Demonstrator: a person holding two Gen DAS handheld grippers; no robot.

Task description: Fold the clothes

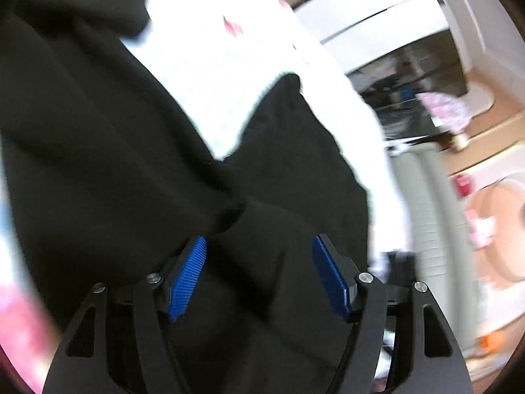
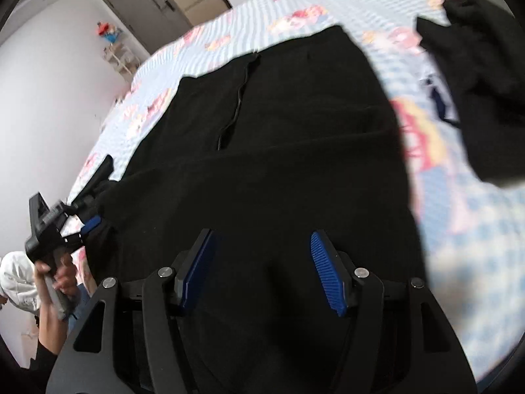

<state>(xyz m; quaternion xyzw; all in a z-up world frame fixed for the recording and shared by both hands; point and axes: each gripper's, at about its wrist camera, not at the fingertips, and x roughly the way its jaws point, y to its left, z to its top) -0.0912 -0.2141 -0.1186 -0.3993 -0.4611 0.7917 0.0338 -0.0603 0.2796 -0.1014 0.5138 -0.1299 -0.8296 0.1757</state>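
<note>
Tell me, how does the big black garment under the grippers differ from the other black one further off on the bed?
The big black garment lies spread fairly flat across the bedsheet, with a drawstring showing; the other black garment lies bunched in a heap near the bed's edge. The spread one fills most of the right wrist view; the heap takes up a corner. Both are plain black and rest on the same patterned sheet.

The garment (image 2: pixel 269 151) spread across the bed is plain black, with a thin black cord (image 2: pixel 238 98) on it. The bedsheet (image 2: pixel 295 3) is pale blue-and-white check printed with pink, red and yellow cartoon figures. Both grippers are black with ribbed blue pads (image 2: pixel 328 275). A second black garment (image 2: pixel 485 75) lies far right. The door (image 2: pixel 144 10) is grey.
</note>
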